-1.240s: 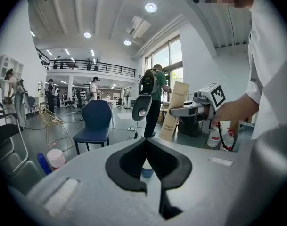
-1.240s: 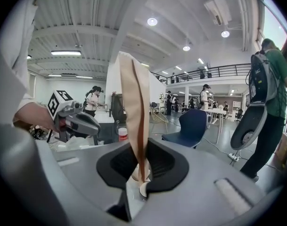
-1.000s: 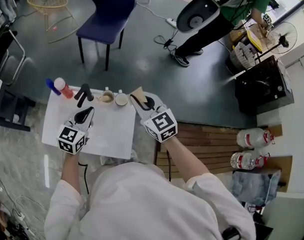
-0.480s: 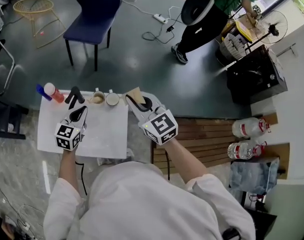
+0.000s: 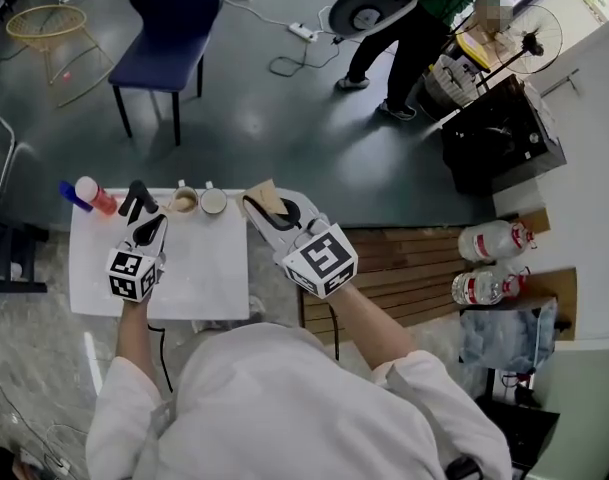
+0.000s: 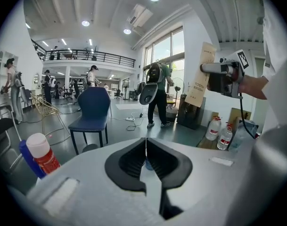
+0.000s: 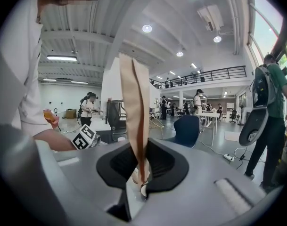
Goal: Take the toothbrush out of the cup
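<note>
Cardboard is what your right hand-held gripper [image 7: 141,164] is pinching: the toothbrush box [image 7: 136,102], light and crushable, is standing upright, gripped near its lower end. Your left hand-held gripper [image 6: 146,154] is hovering shut and empty. Beyond, both cups [image 5: 213,201] are sitting on the worktop [image 5: 199,268], box already out.

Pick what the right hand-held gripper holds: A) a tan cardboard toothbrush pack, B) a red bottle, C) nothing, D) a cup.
A: in the right gripper view, the right hand-held gripper pinches the tan cardboard toothbrush pack, which stands up between its jaws.
</note>
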A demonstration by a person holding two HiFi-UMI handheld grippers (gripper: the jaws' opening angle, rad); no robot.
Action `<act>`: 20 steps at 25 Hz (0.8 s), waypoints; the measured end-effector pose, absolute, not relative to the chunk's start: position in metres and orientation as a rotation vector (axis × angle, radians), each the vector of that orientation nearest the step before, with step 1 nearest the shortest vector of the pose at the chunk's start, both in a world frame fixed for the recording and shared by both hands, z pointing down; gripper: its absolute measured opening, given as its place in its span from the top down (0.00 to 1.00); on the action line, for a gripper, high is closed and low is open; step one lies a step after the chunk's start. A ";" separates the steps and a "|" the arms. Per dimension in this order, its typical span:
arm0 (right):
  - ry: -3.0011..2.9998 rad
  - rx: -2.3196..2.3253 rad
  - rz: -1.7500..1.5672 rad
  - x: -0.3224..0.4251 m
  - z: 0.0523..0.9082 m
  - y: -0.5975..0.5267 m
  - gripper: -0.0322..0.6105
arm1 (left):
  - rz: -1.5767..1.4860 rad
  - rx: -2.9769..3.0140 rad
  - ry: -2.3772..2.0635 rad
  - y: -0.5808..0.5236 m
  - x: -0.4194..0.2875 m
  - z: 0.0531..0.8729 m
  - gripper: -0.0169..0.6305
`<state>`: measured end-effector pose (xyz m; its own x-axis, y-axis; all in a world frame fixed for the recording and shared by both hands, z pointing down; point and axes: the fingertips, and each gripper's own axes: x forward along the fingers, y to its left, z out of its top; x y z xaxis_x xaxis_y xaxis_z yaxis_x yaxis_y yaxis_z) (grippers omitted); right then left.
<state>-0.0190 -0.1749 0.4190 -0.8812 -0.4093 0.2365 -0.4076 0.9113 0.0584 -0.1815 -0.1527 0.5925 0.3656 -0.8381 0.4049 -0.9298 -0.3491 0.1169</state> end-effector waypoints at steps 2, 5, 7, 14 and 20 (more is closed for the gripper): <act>-2.836 0.612 -0.008 -0.019 0.415 -0.173 0.89 | 0.398 2.302 -1.554 -0.154 -0.183 0.595 0.95; -2.844 0.611 -0.008 -0.019 0.408 -0.170 0.89 | 0.398 2.291 -1.556 -0.156 -0.185 0.600 0.93; -2.848 0.612 -0.008 -0.017 0.404 -0.169 0.89 | 0.397 2.286 -1.556 -0.157 -0.185 0.602 0.91; -2.837 0.634 0.004 -0.013 0.406 -0.171 0.89 | 0.370 2.284 -1.539 -0.158 -0.179 0.612 0.73; -2.829 0.644 0.016 -0.011 0.410 -0.174 0.89 | 0.358 2.275 -1.564 -0.160 -0.177 0.610 0.52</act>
<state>-0.0107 -0.1741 0.4097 -0.8744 -0.4251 0.2341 -0.4277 0.9029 0.0421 -0.1766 -0.1601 0.6103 0.3565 -0.8441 0.4005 -0.9343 -0.3252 0.1463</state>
